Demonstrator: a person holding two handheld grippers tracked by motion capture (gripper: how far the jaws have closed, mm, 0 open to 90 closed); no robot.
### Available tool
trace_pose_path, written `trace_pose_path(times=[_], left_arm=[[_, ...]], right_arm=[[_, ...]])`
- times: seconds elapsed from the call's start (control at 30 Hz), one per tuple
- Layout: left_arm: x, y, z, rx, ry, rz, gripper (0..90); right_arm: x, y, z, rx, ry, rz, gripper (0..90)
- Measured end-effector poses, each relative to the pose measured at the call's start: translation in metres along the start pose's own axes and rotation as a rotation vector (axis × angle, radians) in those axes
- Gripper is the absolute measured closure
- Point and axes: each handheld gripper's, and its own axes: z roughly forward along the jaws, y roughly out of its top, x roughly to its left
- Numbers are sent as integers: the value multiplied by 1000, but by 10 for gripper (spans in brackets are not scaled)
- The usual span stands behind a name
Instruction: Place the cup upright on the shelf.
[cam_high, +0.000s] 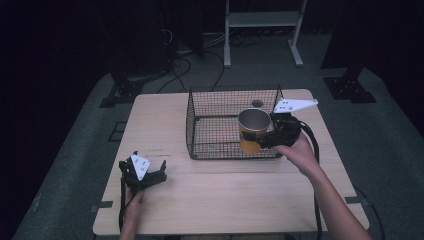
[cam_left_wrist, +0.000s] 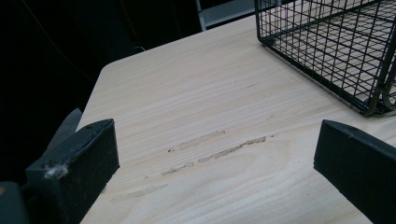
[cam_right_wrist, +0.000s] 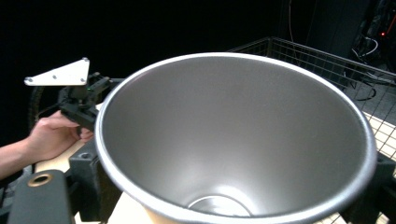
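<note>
A person sits at a pale wooden table (cam_high: 225, 195) in a dark room, holding a two-jaw gripper in each hand. A black wire basket (cam_high: 215, 125), open at the top, stands on the far half of the table and serves as the landmark here. The right gripper (cam_high: 265, 140) is at the basket's near right corner, with its jaws closed around the sides of a metal cup (cam_high: 252, 130) that has a silvery inside and a yellow-orange outer wall. The cup is upright and appears to be held at the height of the basket's rim, just inside or over that corner; whether its base rests on the basket floor cannot be told. In the right gripper view the cup's wide mouth (cam_right_wrist: 233, 140) opens toward the camera, empty, with black jaws at either side of it, which suggests a side grip chosen to keep the cup level while it passes over the wire wall. The left gripper (cam_high: 145, 177) is well apart from the basket, toward the table's near left, low over bare wood. Its jaws stand wide with nothing between them, as the left gripper view shows, with the basket's corner (cam_left_wrist: 327, 46) beyond. It seems parked out of the way, idle.
</note>
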Motion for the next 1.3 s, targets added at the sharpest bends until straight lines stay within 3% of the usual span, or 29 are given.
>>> trace_pose_path(times=[0.17,0.77,1.1,1.3], left_arm=[[0,0,0,-1,-1,2,0],[0,0,0,-2,-3,-6,0],[0,0,0,-6,-4,-8,0],[1,0,0,-6,-4,-8,0]], right_arm=[[-12,6,11,28,-7,4,125],[-53,29,54,51,-25,23,124],[-75,24,77,78,-35,69,121],[-86,15,90,109,-44,71,116]])
